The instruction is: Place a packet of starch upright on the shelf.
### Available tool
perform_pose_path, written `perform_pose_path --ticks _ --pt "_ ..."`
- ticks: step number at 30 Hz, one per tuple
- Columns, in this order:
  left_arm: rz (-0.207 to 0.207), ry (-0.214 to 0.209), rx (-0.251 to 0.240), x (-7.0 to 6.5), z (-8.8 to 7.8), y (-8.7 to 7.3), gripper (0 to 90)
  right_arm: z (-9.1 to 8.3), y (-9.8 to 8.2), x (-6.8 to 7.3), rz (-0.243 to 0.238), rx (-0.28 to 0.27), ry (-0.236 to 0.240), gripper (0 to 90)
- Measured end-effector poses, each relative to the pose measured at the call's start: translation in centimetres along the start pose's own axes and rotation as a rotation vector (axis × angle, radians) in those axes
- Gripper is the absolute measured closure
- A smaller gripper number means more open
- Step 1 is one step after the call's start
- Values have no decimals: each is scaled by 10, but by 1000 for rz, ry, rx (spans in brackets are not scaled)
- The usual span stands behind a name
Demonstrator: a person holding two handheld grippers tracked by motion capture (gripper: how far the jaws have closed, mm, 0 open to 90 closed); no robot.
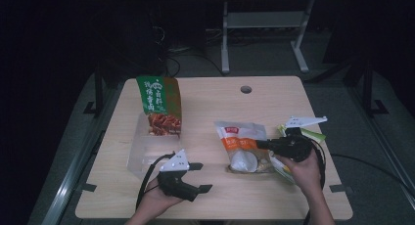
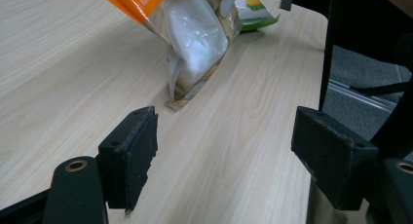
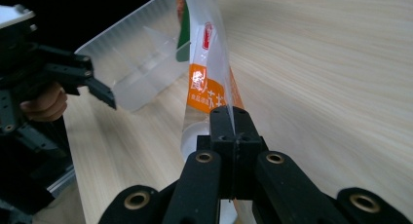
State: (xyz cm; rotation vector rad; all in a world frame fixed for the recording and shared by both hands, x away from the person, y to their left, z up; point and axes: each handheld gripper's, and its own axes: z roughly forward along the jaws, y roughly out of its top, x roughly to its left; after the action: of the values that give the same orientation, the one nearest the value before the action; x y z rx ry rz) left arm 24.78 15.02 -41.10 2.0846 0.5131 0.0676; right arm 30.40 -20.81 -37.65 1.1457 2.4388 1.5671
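An orange-and-white snack bag lies right of the table's middle, its edge lifted. My right gripper is shut on that edge from the right. In the right gripper view the jaws pinch the thin film of the bag, which rises edge-on in front of them. My left gripper rests near the front edge at the left, open, with nothing between its fingers. In the left gripper view its jaws stand wide apart over bare wood, and the bag lies just beyond them.
A clear plastic bin sits at the left with a green-and-brown snack bag standing at its far end. A green packet lies under the right hand. The wooden table has a cable hole at the back.
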Motion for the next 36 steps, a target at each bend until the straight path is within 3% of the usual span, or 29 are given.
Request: perform_pose_path --ticks 11,19,22,26,29,30,33,36 --pt "2 21 13 3 5 -1 247 15 18 46 -170 59 76 900" --pt "-13 46 38 5 10 -2 258 20 21 60 -205 68 154 900" --pt "-19 59 61 7 13 -2 324 22 20 65 -225 75 208 900" --pt "-57 34 36 10 13 -2 404 24 22 73 -250 70 267 900" --pt "-90 -12 -10 9 9 -1 569 25 23 78 -267 71 285 900" --pt "-90 -9 -24 9 8 -1 640 27 23 79 -271 75 293 900" --pt "-72 1 -50 7 4 0 810 31 22 80 -276 87 279 900" --pt "-53 54 -70 7 2 0 856 33 20 75 -264 81 246 899"
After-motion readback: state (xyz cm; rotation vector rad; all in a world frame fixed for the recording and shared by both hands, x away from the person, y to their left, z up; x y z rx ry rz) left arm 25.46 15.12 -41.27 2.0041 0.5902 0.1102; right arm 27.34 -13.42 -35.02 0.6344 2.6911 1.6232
